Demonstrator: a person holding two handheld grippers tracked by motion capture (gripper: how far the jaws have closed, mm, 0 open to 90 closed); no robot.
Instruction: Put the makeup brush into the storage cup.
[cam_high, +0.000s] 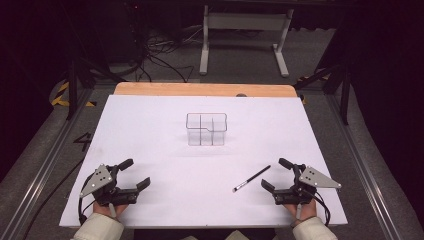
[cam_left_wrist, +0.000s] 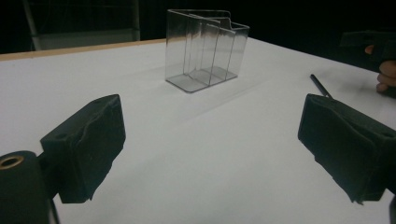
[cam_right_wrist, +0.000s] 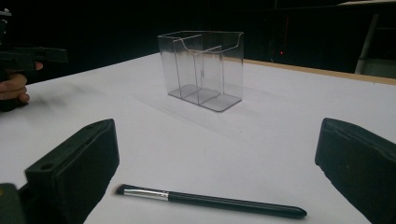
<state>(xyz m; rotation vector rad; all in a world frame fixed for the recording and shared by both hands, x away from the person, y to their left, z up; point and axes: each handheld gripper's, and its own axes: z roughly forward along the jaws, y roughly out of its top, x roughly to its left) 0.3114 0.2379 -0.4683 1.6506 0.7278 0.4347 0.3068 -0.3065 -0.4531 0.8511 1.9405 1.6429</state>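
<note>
A clear plastic organizer (cam_high: 206, 129) with inner dividers stands upright near the middle of the white table (cam_high: 150, 125), a little to the far side. A black makeup brush (cam_high: 251, 179) lies flat on the table at the near right, just beside the right gripper (cam_high: 275, 174). This gripper is released, with its jaws wide apart and nothing between them. The left gripper (cam_high: 135, 173) rests at the near left, also released and empty, well apart from the brush.
</note>
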